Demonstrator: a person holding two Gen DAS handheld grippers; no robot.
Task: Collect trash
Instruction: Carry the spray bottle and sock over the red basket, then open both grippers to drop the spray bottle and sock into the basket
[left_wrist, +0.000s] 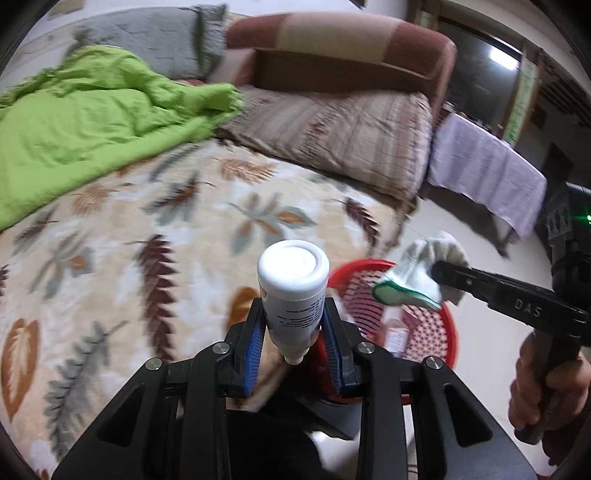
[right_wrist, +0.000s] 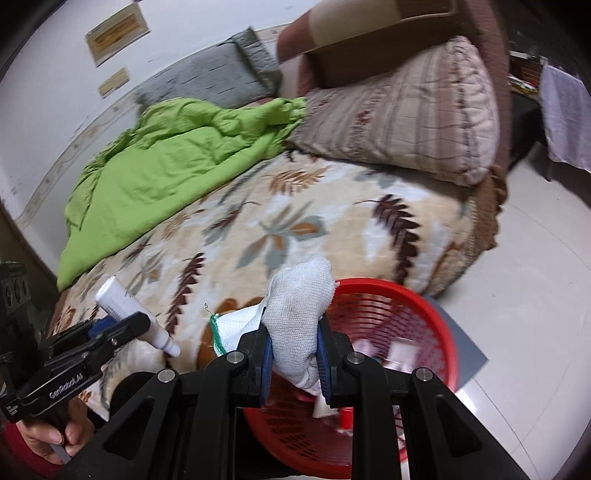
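A person's left gripper grips a white plastic bottle, blue-padded fingers pressed against its sides, nozzle end toward the camera, over a leaf-patterned blanket on the bed. The right gripper is clamped on a white knit glove with a green cuff, held above a red mesh basket on the floor beside the bed; a green quilt lies behind
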